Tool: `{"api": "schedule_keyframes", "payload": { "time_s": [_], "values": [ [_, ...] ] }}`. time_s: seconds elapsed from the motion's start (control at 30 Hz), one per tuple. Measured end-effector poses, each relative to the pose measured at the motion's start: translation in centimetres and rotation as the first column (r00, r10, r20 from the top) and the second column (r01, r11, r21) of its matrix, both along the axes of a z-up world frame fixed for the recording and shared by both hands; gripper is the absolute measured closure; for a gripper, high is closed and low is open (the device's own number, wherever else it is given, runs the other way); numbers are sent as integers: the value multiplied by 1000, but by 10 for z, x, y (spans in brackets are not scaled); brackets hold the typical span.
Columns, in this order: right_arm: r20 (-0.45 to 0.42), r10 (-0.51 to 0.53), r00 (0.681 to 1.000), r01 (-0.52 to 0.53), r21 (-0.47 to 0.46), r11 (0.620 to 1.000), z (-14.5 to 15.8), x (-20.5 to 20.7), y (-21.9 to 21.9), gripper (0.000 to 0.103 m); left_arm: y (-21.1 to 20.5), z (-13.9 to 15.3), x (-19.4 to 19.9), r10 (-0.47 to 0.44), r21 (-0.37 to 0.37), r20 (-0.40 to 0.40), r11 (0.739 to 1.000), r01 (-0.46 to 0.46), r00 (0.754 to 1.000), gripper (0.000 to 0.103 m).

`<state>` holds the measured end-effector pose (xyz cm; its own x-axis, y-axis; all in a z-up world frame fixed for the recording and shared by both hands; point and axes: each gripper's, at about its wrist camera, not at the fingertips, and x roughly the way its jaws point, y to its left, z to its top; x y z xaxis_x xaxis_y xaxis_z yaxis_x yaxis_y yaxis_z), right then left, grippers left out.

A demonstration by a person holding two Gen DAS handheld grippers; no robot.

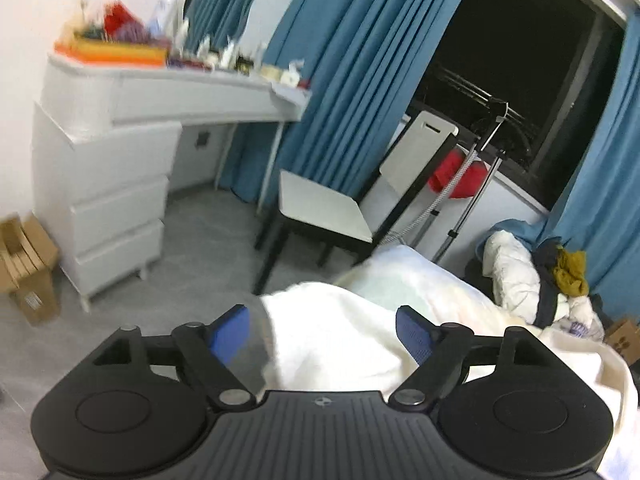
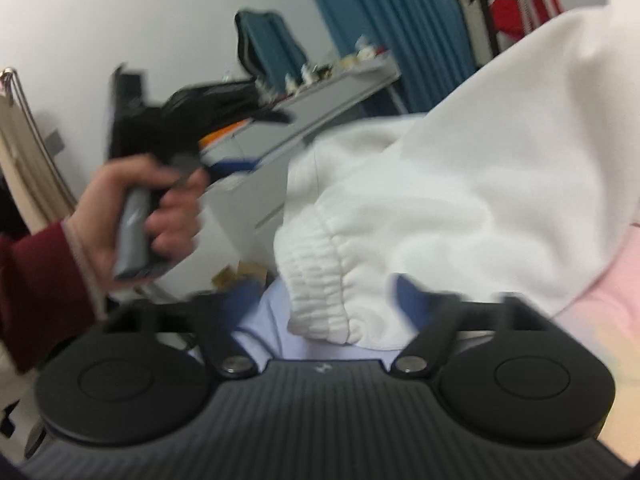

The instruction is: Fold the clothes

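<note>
A white fleece garment (image 1: 340,340) lies bunched in front of my left gripper (image 1: 322,336), whose blue fingers stand wide apart with the cloth between and below them. In the right wrist view the same white garment (image 2: 460,200) hangs with its elastic ribbed cuff (image 2: 320,280) just ahead of my right gripper (image 2: 326,300), which is open, its blue fingertips blurred on either side of the cuff. The left gripper (image 2: 224,108) shows there too, held up by a hand (image 2: 148,208) in a dark red sleeve.
A white dressing table (image 1: 120,120) with drawers and clutter stands at left, a white chair (image 1: 340,208) in the middle, blue curtains (image 1: 360,60) and a dark window behind. Piled clothes (image 1: 540,276) lie at right. Cardboard boxes (image 1: 28,264) sit on the grey floor.
</note>
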<state>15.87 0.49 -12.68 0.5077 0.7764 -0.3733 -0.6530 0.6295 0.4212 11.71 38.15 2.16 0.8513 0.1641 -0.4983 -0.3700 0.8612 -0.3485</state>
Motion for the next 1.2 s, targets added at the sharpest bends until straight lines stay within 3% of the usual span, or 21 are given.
{"api": "schedule_keyframes", "payload": {
  "time_s": [0.13, 0.33, 0.53, 0.77, 0.93, 1.2],
  "values": [
    [69, -6, 998, 10, -56, 998, 19, -23, -11, 18, -30, 34, -56, -43, 46, 36, 998, 41, 998, 13],
    [184, -68, 981, 90, -115, 989, 63, -49, -54, 19, -129, 67, -114, -185, 99, 84, 979, 177, 979, 12],
    [280, -202, 939, 247, -134, 960, 108, -68, -134, 19, -250, 69, -135, -339, 154, 100, 934, 322, 936, 12],
    [350, -356, 867, 420, -128, 898, 124, -79, -228, 19, -356, 34, -144, -438, 189, 136, 892, 411, 888, 12],
    [340, -467, 816, 517, -67, 854, 97, -77, -273, 19, -384, -12, -140, -475, 221, 91, 866, 448, 875, 12],
    [281, -509, 814, 541, -43, 840, 74, -62, -288, 19, -358, -24, -122, -449, 184, 83, 884, 429, 890, 12]
  ]
}}
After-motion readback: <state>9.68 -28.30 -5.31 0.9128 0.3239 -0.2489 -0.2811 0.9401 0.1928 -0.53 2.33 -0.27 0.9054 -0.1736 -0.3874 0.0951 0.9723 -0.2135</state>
